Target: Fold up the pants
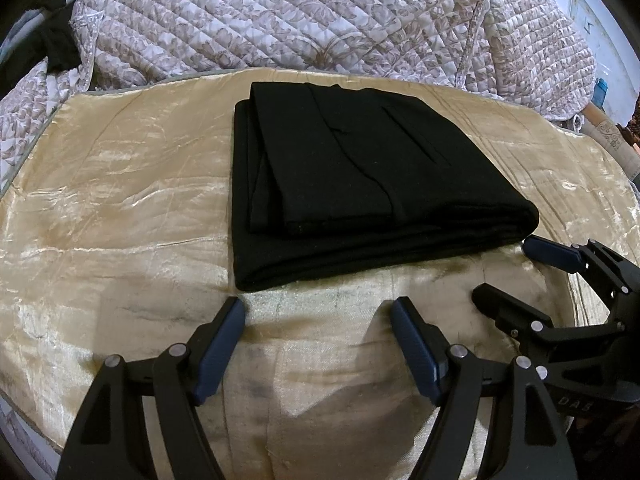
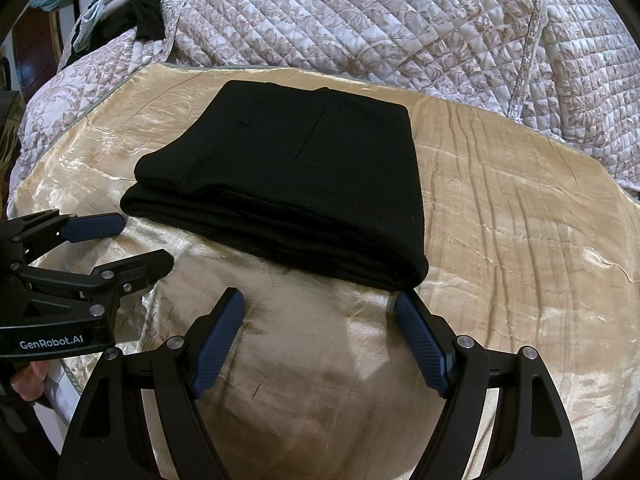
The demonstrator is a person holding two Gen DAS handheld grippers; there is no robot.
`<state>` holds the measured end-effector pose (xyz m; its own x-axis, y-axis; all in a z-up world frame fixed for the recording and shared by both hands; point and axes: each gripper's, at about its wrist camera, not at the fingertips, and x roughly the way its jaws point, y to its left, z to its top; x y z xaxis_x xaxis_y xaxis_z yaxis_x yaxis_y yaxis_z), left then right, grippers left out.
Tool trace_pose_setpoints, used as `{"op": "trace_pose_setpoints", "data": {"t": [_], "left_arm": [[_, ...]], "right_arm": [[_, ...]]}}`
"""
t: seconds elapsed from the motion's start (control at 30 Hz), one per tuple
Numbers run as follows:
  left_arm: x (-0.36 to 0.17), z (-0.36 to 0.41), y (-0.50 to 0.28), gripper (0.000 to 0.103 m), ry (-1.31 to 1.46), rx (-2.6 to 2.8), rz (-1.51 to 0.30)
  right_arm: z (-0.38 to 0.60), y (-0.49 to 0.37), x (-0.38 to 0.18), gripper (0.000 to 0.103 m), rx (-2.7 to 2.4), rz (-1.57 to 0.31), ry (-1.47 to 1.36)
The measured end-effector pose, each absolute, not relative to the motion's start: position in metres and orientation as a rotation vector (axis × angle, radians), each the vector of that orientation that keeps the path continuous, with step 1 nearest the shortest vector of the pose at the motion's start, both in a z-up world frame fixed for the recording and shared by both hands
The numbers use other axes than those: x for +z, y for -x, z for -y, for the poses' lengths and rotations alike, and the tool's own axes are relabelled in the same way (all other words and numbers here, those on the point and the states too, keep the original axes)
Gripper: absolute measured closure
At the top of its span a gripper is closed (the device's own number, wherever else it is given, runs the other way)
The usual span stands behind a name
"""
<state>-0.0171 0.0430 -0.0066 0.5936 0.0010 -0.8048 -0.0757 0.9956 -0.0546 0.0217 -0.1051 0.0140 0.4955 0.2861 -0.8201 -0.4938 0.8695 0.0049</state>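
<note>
Jaws on both grippers stand wide apart, nothing between them. Left gripper (image 1: 318, 320) hangs over bare gold cloth just short of the pants' near edge; right gripper (image 2: 320, 316) likewise, its right pad right at the bundle's near right corner, contact unclear.

Surface: a bed under a shiny, crinkled gold satin sheet (image 1: 120, 208). Behind it a quilted floral bedspread (image 1: 280, 16) is heaped up. Pale blue wall (image 1: 612, 52) at far right in the left view.

Black pants (image 1: 352, 176) lie folded into a flat, stacked rectangle in the middle of the sheet, folded edge toward the grippers. Long axis runs roughly away from the cameras, slightly skewed; fisheye distortion makes this loose. A vertical seam or pocket slit shows on the top layer.

Hard to read: layer count in the black fabric; dark clothes (image 2: 148, 12) at top left, blurred; fingers (image 2: 28, 380) on the left handle, cut off by the frame edge.
</note>
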Motion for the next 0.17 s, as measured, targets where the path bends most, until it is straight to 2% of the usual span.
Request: {"op": "trace_pose_setpoints", "data": {"t": [0.17], "left_arm": [[-0.0052, -0.0438, 0.0167, 0.025, 0.086, 0.047, -0.928]], "right_arm": [[0.1055, -0.0214, 0.0141, 0.025, 0.478, -0.94, 0.245]]}}
